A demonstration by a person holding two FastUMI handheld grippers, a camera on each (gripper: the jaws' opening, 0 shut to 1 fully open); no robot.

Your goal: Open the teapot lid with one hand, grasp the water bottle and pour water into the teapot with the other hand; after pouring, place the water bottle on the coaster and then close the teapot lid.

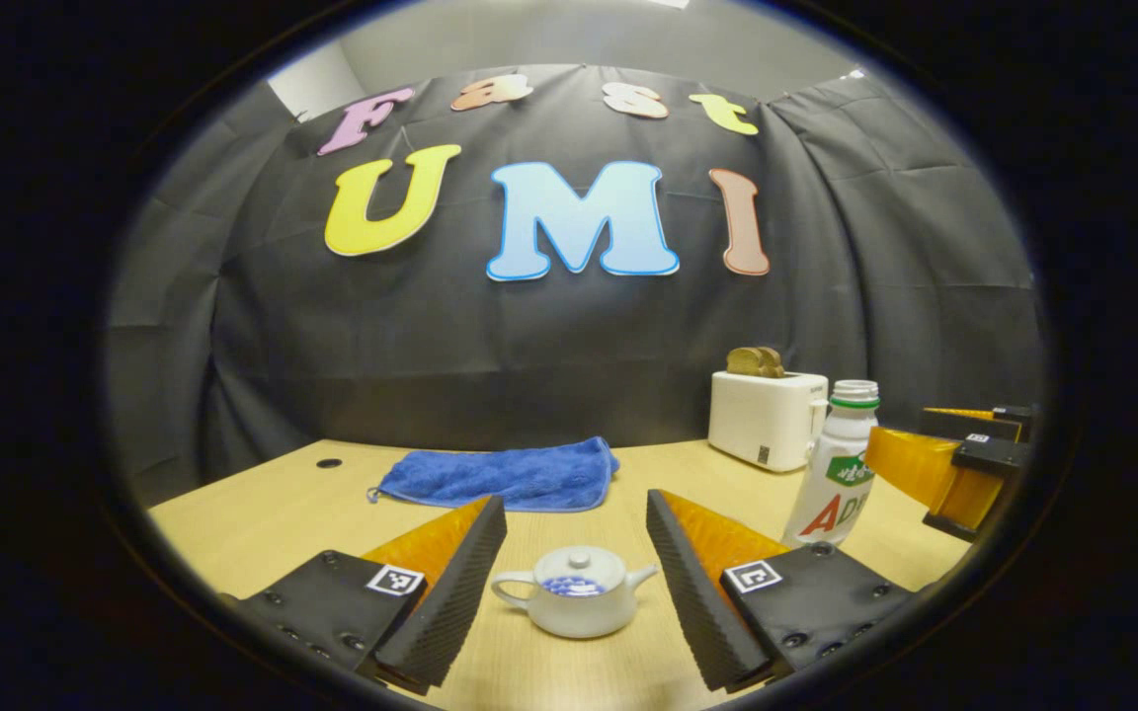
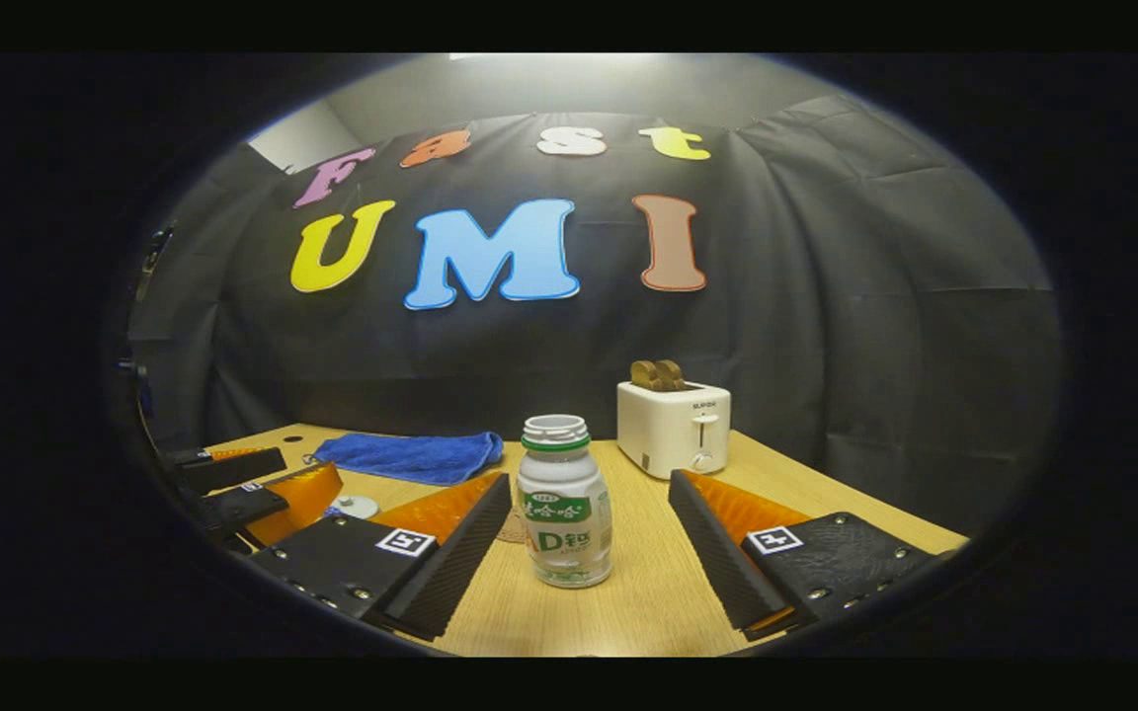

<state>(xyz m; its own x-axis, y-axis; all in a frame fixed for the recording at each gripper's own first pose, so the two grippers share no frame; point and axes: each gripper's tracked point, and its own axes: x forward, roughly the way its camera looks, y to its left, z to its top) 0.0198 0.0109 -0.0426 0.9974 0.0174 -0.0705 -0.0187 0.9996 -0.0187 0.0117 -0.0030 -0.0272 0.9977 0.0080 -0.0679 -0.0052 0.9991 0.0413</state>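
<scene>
A small white teapot (image 1: 574, 591) with its lid (image 1: 577, 565) on stands on the wooden table (image 1: 263, 523), just ahead of my left gripper (image 1: 576, 501). That gripper is open, one finger to each side of the pot, touching nothing. To its right stands a white water bottle (image 1: 836, 474) with a green label. In the right gripper view the bottle (image 2: 562, 504) stands upright between the spread fingers of my open right gripper (image 2: 589, 482), apart from both. A brown coaster (image 2: 512, 528) peeks out behind the bottle's left side. The teapot (image 2: 357, 507) shows partly behind the left gripper (image 2: 278, 484).
A white toaster (image 1: 767, 415) with bread in it stands at the back right, also seen as the toaster (image 2: 673, 430). A blue towel (image 1: 500, 474) lies at the back middle. The right gripper (image 1: 900, 430) reaches in beside the bottle. A cable hole (image 1: 329, 462) sits far left.
</scene>
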